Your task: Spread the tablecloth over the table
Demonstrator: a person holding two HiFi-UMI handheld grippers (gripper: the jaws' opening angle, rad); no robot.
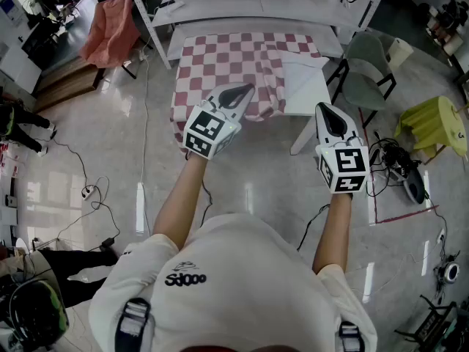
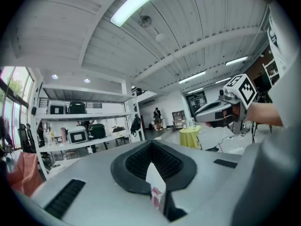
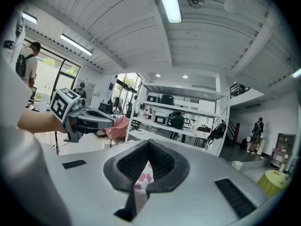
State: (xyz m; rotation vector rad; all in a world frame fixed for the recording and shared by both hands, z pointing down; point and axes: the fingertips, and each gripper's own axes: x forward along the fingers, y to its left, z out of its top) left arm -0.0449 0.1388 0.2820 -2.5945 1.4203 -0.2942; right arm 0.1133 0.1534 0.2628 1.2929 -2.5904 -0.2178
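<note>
Left gripper, right gripper: closed, level

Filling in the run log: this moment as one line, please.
phase: spreading | left hand-held gripper: shut on tablecloth | right hand-held gripper: shut on tablecloth | table: partly covered

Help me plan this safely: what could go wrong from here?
The left hand-held gripper and right hand-held gripper each pinch only a sliver of tablecloth, so a tug may free it. The cloth hangs in folds on the near side and could drag askew. Nearby floor cables are a trip hazard.
</note>
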